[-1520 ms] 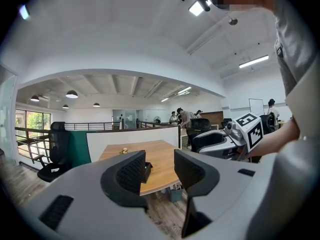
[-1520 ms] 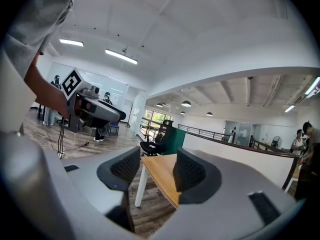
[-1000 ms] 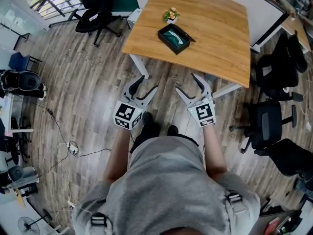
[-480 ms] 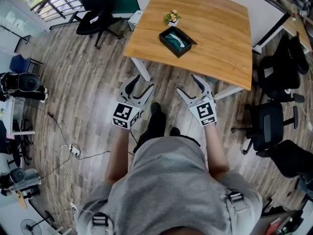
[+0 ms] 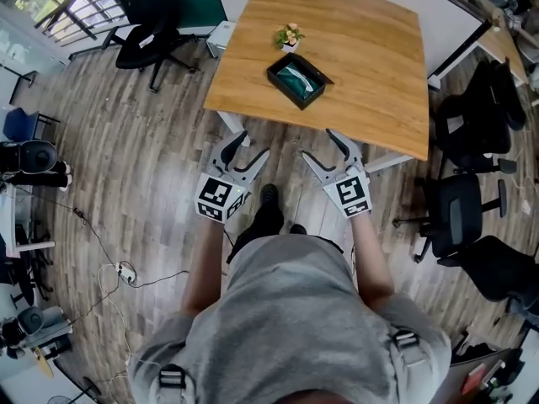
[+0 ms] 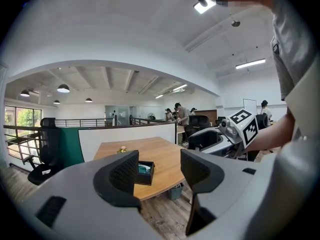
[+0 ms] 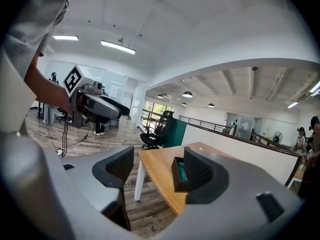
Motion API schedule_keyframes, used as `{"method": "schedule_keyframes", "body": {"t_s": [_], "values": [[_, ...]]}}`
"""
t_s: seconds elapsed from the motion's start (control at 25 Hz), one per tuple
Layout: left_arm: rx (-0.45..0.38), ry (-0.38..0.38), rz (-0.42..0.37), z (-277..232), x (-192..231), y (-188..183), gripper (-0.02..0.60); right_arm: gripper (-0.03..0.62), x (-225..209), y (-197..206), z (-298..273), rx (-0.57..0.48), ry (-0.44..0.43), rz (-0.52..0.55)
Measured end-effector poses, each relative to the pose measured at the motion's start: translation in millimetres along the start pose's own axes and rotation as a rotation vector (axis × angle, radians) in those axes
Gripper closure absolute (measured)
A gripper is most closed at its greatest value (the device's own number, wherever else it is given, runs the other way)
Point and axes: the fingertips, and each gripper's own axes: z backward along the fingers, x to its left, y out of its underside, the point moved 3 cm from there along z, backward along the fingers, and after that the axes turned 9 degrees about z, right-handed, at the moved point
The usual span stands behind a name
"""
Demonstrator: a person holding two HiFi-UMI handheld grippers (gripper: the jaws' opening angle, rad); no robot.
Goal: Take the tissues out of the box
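Person stands on the wood floor (image 5: pixel 143 141), short of the table (image 5: pixel 370 57). Nothing touched yet.

- Left hand-held gripper (image 5: pixel 251 146): jaws spread, nothing between them. Its own view shows only the distant table through the gap.
- Right hand-held gripper (image 5: pixel 320 146): jaws wide but closing a little, also empty.
- Both are held over the floor, just short of the table's near edge and well apart from the box.
- Box (image 5: pixel 298 78): dark, open-topped, on the left half of the table, about midway between near and far edges and turned at an angle to them. Tissues (image 5: pixel 295 76) show as a pale green mass inside it.
- Small flower pot (image 5: pixel 289 36) stands near the box, toward the far edge.

Risks, as I judge them:
1. The box looks light. If one gripper pulls while the other does not pin it, the box likely lifts or skids with the tissue, possibly toward the near edge.
2. Hard jaws on thin paper: a shallow pinch may slip off, and a sharp tug may tear the sheet.
3. Closing too low or off-centre would catch the box wall instead of the tissue.
4. A reach overshooting the box could knock the flower pot over.
5. The angled box makes a square approach awkward.
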Motion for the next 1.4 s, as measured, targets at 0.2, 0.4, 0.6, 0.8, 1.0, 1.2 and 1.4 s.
{"method": "schedule_keyframes", "body": {"t_s": [0.2, 0.4, 0.6, 0.8, 1.0, 1.2, 1.4], "values": [[0.01, 0.043, 0.018, -26, 24, 2, 0.318, 0.276, -14, 2, -24, 0.03, 0.017, 0.013], [0.019, 0.092, 0.026, -57, 48, 4, 0.318, 0.279, -34, 5, -51, 0.054, 0.048, 0.017], [0.035, 0.151, 0.041, -81, 74, 5, 0.318, 0.283, -50, 1, -81, 0.076, 0.086, 0.002], [0.045, 0.204, 0.042, -105, 98, -1, 0.318, 0.284, -67, -1, -105, 0.092, 0.122, 0.019], [0.06, 0.26, 0.03, -125, 124, -6, 0.318, 0.286, -78, 1, -125, 0.122, 0.178, 0.004], [0.076, 0.323, 0.025, -146, 137, -5, 0.318, 0.287, -82, 9, -133, 0.161, 0.228, -0.027], [0.077, 0.37, 0.028, -158, 143, -4, 0.318, 0.289, -84, 17, -137, 0.204, 0.251, -0.017]]}}
